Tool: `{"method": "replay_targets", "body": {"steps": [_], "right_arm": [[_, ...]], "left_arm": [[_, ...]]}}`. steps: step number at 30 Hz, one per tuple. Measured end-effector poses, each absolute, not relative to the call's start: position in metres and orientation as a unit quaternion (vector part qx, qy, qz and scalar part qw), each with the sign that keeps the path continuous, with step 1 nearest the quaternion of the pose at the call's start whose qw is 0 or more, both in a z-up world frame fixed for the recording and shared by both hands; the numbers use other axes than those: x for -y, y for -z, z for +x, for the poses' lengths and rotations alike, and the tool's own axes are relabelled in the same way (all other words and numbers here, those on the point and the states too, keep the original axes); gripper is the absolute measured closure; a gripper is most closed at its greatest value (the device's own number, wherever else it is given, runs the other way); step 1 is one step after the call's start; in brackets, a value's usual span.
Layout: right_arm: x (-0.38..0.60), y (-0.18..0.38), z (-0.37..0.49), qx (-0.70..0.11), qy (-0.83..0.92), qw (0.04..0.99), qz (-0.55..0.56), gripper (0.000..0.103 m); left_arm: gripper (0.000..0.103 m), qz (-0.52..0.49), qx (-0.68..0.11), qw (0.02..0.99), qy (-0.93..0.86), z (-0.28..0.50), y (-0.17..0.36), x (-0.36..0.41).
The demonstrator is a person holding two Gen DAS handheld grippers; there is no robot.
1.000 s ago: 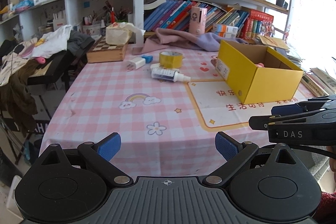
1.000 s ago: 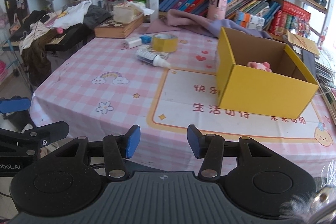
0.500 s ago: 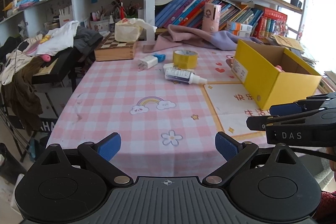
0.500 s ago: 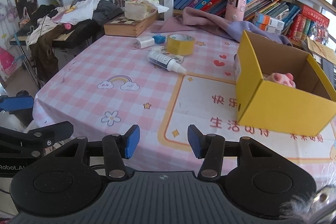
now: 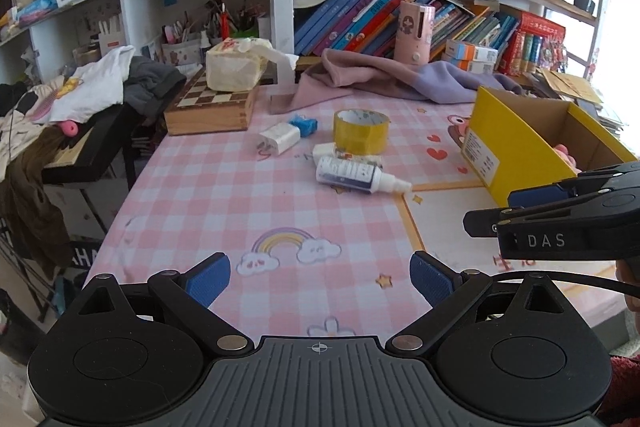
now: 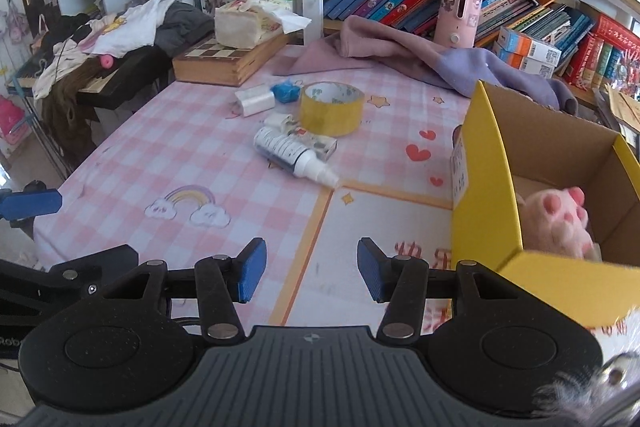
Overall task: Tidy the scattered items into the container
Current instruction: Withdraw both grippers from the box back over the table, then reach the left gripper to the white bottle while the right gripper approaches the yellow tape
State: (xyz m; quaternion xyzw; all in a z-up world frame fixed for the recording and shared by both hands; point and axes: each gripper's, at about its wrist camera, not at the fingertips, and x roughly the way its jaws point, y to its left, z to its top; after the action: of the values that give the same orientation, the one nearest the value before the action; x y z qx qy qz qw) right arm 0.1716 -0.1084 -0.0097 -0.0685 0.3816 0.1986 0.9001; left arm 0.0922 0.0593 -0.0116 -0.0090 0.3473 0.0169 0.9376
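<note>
A yellow cardboard box (image 5: 504, 143) (image 6: 486, 187) stands on the right of the pink checked table and holds a pink plush paw (image 6: 556, 223). Scattered left of it lie a yellow tape roll (image 5: 361, 131) (image 6: 331, 108), a white spray bottle (image 5: 358, 175) (image 6: 294, 157), a white charger (image 5: 279, 139) (image 6: 255, 100), a blue item (image 5: 304, 125) (image 6: 285, 92) and a small white box (image 6: 306, 135). My left gripper (image 5: 320, 277) is open and empty over the near table. My right gripper (image 6: 308, 269) is open and empty beside the box.
A wooden chess box (image 5: 210, 111) with a tissue pack (image 5: 236, 65) sits at the back left. A pink and purple cloth (image 5: 392, 83) lies at the back. Bookshelves stand behind. A clothes-covered stand (image 5: 80, 131) is left of the table.
Both grippers have moved forward over the table toward the scattered items. The items and box now look nearer. Both stay open and empty.
</note>
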Motion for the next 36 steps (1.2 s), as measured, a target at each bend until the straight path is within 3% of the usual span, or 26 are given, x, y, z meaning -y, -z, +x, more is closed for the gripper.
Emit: {"method": "replay_targets", "body": {"steps": [18, 30, 36], "right_arm": [[0.099, 0.009, 0.238, -0.376, -0.223, 0.896, -0.074, 0.054], [0.099, 0.001, 0.290, -0.367, -0.221, 0.903, -0.043, 0.049], [0.097, -0.001, 0.321, -0.369, -0.211, 0.905, -0.015, 0.042]], "left_arm": [[0.005, -0.011, -0.362, 0.931, -0.043, 0.145, 0.012, -0.065], [0.005, -0.013, -0.360, 0.932, -0.049, 0.188, 0.010, -0.073], [0.005, -0.028, -0.377, 0.925, -0.037, 0.226, 0.021, -0.073]]}}
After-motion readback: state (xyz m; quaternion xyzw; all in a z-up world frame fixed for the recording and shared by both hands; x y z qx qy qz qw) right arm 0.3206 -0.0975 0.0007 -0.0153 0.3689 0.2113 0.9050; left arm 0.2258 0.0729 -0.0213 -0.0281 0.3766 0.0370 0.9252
